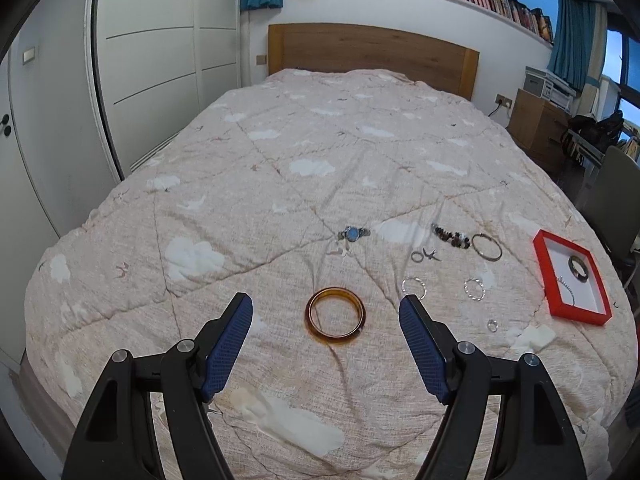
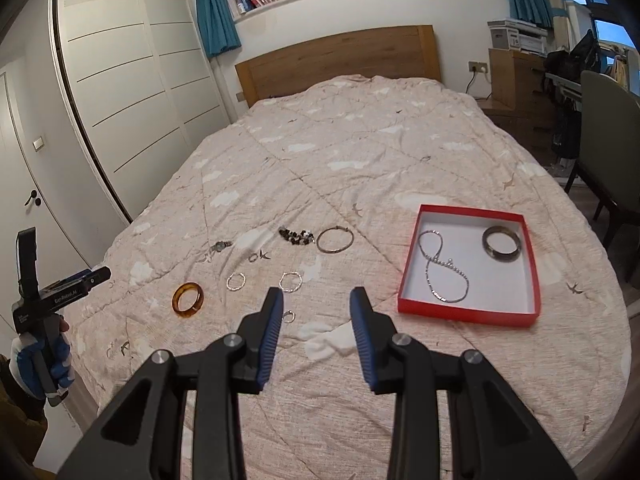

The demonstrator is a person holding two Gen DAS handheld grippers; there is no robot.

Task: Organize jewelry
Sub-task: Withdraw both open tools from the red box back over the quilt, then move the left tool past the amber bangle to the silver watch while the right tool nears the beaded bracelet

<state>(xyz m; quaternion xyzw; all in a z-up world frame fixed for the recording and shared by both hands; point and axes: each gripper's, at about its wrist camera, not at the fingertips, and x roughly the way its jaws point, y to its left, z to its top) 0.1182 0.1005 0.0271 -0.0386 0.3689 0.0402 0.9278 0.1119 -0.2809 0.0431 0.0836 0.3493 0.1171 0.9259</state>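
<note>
— What's laid out on the bed (image 2: 360, 152), left to right?

— Item one: left tool (image 1: 326, 314), jaws spread wide, nothing between the pads; a gloved hand (image 2: 40, 364) holds it at the bed's left edge. The amber bangle (image 1: 335, 317) lies flat on the quilt just ahead of its gap, untouched.

— Next?

— A small watch with a blue face (image 1: 353, 233) farther up. Then two thin silver hoops (image 2: 235, 281) (image 2: 291, 281) side by side, with a small ring (image 2: 253, 257) above them and another small ring (image 2: 289, 316) below, just beside the right tool's left finger. A dark beaded bracelet (image 2: 297, 236), and touching its right end a plain metal bangle (image 2: 335, 240).

— The right tool?

— Right tool (image 2: 316, 308), jaws partly apart and empty, over the quilt between the hoops and the box.

— And the box?

— Red tray (image 2: 468, 314) with white floor, far right. Inside: a silver chain necklace (image 2: 444, 268) at left, a dark bangle (image 2: 502, 243) at the far right corner, apart.
</note>
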